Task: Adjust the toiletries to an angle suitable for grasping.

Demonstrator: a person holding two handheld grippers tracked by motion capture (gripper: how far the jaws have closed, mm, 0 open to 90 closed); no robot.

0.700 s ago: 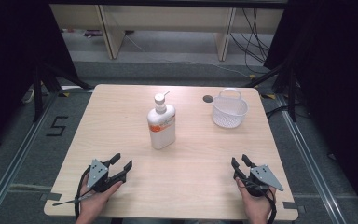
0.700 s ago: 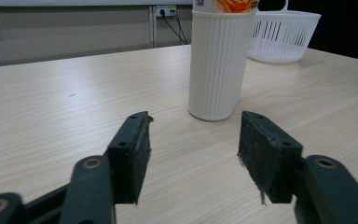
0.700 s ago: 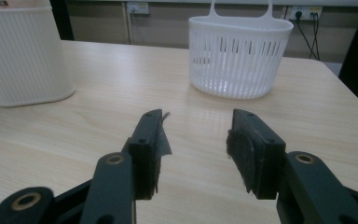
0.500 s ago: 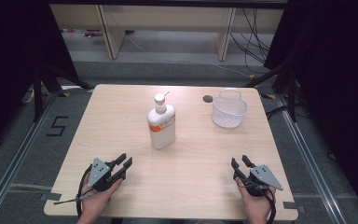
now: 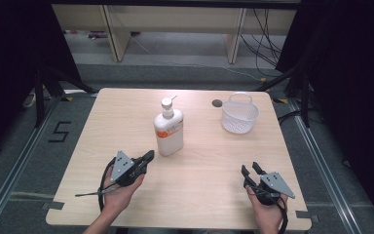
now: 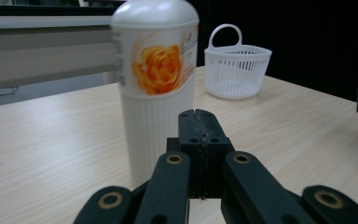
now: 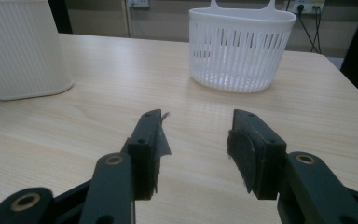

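Jaws of left gripper (image 5: 149,156) pressed together near bottle (image 5: 168,131); right gripper (image 5: 250,170) seemingly parted, empty.

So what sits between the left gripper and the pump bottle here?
Nothing: in the high view only bare table separates the shut left gripper from the pump bottle; the left gripper view shows the same gap.

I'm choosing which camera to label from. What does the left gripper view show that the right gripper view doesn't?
The left gripper view shows the lotion bottle's orange rose label and domed shoulder, and the left gripper with its jaws shut together, nothing between them. The right gripper view shows the right gripper with its jaws open on bare tabletop, and wall sockets beyond the table. Both show the ribbed white bottle body, the white slatted basket and the wooden table.
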